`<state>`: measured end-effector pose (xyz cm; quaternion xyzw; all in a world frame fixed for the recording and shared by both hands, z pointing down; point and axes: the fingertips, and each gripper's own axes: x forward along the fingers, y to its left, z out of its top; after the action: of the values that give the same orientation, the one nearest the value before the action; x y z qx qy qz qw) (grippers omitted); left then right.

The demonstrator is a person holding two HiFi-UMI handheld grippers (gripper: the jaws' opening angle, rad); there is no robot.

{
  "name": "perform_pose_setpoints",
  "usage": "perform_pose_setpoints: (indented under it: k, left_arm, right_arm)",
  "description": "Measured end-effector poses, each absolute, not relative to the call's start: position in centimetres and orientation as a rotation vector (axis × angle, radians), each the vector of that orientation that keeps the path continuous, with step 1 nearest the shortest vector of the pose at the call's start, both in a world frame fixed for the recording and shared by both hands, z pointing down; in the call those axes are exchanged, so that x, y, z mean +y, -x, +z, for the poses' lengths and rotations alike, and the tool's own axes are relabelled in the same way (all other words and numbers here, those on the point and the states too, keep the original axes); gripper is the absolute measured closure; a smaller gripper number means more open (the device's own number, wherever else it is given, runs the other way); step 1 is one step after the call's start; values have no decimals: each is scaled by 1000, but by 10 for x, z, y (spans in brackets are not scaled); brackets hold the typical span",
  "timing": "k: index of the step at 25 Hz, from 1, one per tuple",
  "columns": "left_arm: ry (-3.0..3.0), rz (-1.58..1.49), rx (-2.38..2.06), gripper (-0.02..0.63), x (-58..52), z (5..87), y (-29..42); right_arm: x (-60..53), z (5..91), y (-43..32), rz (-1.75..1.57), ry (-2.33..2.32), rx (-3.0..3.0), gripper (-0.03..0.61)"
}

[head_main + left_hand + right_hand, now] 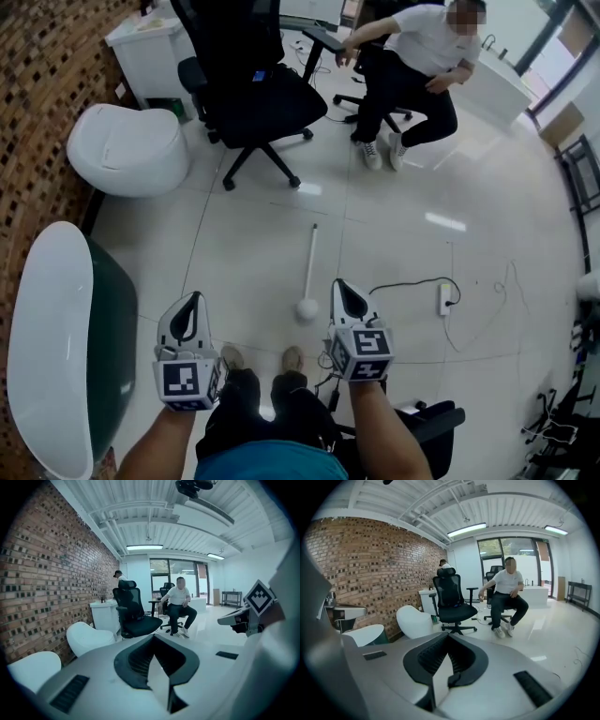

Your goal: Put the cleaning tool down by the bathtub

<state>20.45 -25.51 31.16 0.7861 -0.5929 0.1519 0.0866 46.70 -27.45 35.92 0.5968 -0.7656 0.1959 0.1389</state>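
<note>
Jaws together, empty, on left gripper [194, 300] and right gripper [340, 286]; seemingly pickup step: next, reach down, clamp white ball-headed long-handled cleaning tool [308, 267] on floor [469, 291].

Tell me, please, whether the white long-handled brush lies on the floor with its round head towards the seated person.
Not quite: the white long-handled brush lies on the floor, but its round head is at the near end; the handle points towards the seated person. The head view shows this.
</note>
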Motion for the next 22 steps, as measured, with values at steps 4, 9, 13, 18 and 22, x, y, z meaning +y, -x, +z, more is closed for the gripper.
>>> perform_pose_setpoints:
  k: [4,9,13,18,22]
  left_arm:
    - [-2340,522,-1702,609,-287,380,-202]
    - [-2351,520,-1612,609,-321,470,-230]
    - [-2400,490,-1558,609,-346,528,-266]
    - [-2420,451,-1556,609,-381,602,-286]
    - [-2433,380,-1583,609,-402,657,-294]
  right_arm:
    - [-295,431,-477,648,-1750,-2134,563]
    - [-317,526,-489,703,-1756,-2069,557]
    - [-329,602,-503,723,-1773,-2038,554]
    - [-348,688,-509,740,-1789,-2030,531]
    - [-362,755,-514,741,-1769,-2027,514]
